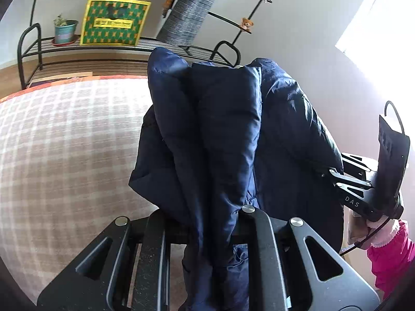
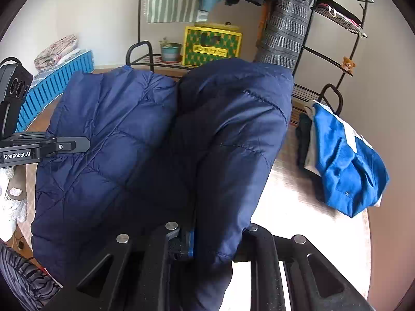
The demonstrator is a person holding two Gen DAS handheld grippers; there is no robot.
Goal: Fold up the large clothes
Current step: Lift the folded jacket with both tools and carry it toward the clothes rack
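Right now I have the navy puffer jacket (image 1: 220, 134) pinched in both tools and lifted clear of the checked bed cover (image 1: 64, 142), so it fills the middle of both wrist views. My left gripper (image 1: 207, 233) is squeezed narrow on a thick bunch of the quilted fabric at the bottom centre of its frame; my right gripper (image 2: 212, 243) is clamped the same way on another padded edge at the bottom centre of its own view. In the left view the right tool sits at the right edge of the frame, its fingers reaching into the jacket's side; in the right view the left tool enters from the left edge, against the jacket's quilted panel.

To do this step well, I judge I should draw the two grips apart until the cloth between them hangs flat instead of bunched, and keep them level with each other. The slippery shell and fat padding could creep out of a narrow pinch, so I want slow, even motion. I should lay it on bare cover, away from the blue garment (image 2: 345, 165) lying at the right of the right view.
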